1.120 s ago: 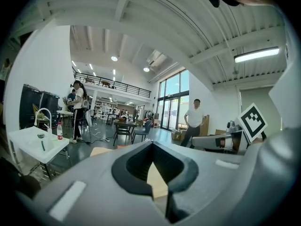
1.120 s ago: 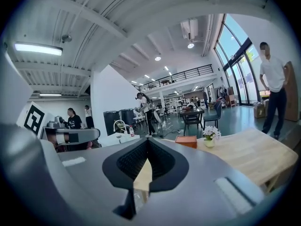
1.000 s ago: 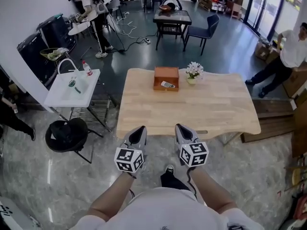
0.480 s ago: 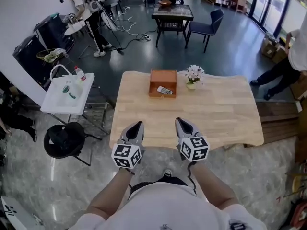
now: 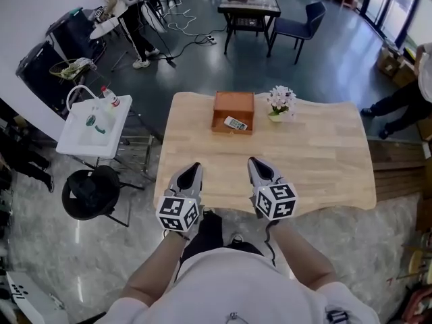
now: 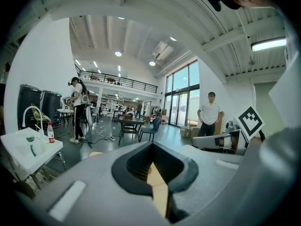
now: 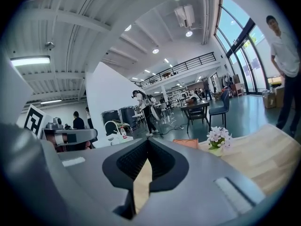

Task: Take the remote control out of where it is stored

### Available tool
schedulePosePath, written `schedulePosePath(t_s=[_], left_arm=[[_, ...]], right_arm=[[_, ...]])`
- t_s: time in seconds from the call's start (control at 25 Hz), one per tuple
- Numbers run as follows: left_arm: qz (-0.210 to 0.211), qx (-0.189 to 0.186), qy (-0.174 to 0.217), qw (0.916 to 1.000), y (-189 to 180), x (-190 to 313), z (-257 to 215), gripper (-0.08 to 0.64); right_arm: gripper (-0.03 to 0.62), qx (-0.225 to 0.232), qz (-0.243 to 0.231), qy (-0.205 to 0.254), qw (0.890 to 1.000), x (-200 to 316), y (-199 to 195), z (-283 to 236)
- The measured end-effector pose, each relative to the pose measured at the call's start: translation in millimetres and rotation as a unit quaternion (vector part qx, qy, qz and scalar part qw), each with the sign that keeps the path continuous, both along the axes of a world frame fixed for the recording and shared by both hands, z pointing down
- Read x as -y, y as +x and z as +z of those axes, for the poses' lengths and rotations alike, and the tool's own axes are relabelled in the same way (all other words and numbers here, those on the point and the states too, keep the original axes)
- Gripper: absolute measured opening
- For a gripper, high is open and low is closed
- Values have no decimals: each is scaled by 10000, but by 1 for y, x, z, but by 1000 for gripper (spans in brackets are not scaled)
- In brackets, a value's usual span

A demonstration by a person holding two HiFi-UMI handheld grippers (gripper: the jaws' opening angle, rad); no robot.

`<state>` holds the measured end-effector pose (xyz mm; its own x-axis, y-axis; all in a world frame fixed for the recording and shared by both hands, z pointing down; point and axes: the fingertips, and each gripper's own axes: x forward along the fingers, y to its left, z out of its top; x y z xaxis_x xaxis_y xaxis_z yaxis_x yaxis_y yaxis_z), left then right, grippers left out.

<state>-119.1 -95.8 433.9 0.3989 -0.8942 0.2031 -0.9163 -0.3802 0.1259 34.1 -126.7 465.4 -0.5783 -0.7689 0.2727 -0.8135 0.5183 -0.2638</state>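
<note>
The remote control lies askew in the near half of the open orange box, which sits at the far edge of the desk, left of its middle. Just right of the box stands a small pot of white flowers.

Only your head view shows the remote. The right gripper view catches the box as an orange sliver beside the flowers, with its contents hidden. The left gripper view shows only a strip of wood between the jaws.

Your left hand-held gripper and right hand-held gripper hover over the near edge of the desk, well apart from the box. Each has its jaws drawn together, clamping nothing.

The cubes carry black-and-white square markers, and any print on the remote is too small to read.
</note>
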Motion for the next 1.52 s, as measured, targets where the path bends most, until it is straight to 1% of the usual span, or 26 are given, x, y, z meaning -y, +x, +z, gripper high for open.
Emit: schedulePosePath(t_s=[0.2, 0.48, 0.68, 0.88, 1.0, 1.16, 1.28, 1.4, 1.48, 1.52], left_arm=[[95, -66, -40, 9999, -10, 42, 9, 0], [494, -179, -52, 9986, -23, 120, 16, 0], [802, -267, -186, 9962, -37, 172, 28, 0], [1080, -299, -384, 9930, -48, 214, 47, 0], [1145, -310, -546, 9914, -48, 234, 60, 0], [1357, -272, -642, 9883, -33, 249, 69, 0], [1407, -189, -707, 9873, -25, 264, 78, 0], [1564, 66, -699, 9852, -16, 286, 94, 0], [1783, 290, -790, 9804, -8, 300, 113, 1], [1934, 433, -868, 9763, -3, 306, 124, 3]], right_arm=[[28, -80, 92, -51, 9999, 34, -9, 8], [28, -208, 462, -139, 9986, 97, -22, 15], [28, -303, 782, -303, 9960, 141, -37, 23], [28, -339, 1053, -403, 9930, 168, -49, 30], [28, -312, 1163, -542, 9912, 180, -50, 38], [28, -285, 1271, -796, 9883, 192, -43, 55], [28, -198, 1264, -876, 9879, 206, -39, 60], [28, -155, 1221, -934, 9880, 222, -35, 71], [28, -119, 1223, -1054, 9868, 224, -33, 83], [28, -102, 1240, -1139, 9857, 222, -31, 89]])
